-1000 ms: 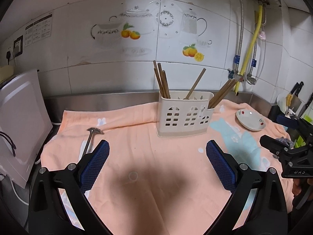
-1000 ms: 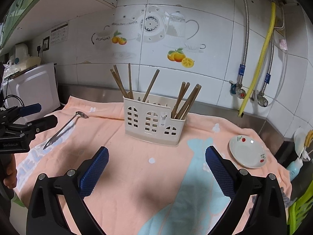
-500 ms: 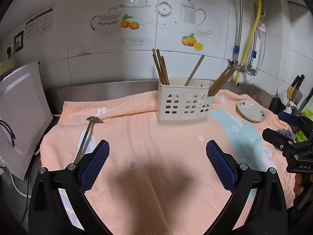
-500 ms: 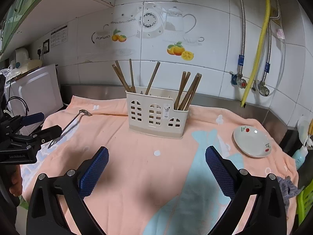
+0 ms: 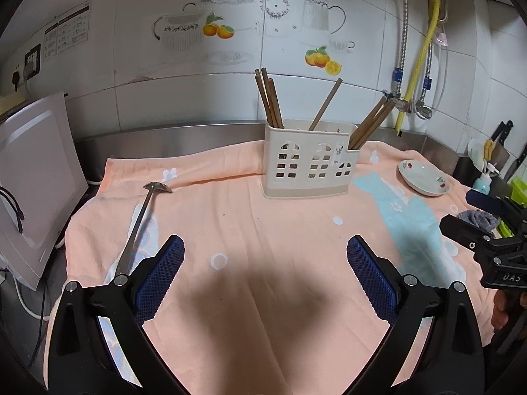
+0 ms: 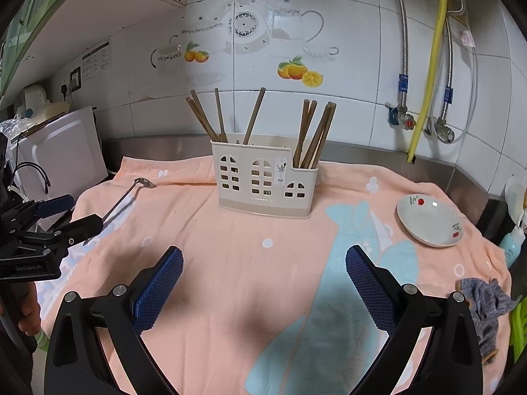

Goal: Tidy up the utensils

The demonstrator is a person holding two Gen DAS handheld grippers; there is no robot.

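Grippers idle above towel

Left gripper [image 5: 265, 273] and right gripper [image 6: 263, 275] both stood wide apart, holding nothing. Metal spoon [image 5: 140, 219] lay on the peach towel [image 5: 263, 230], left of the cream utensil holder [image 5: 309, 161], well apart from it. Wooden chopsticks [image 6: 314, 135] stood inside that holder.

Steel counter [image 5: 171, 138], peach towel [image 5: 263, 230] spread over it

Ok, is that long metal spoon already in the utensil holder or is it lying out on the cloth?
Out. The metal spoon lies flat on the orange cloth, left of the white holder, which shows only chopsticks.
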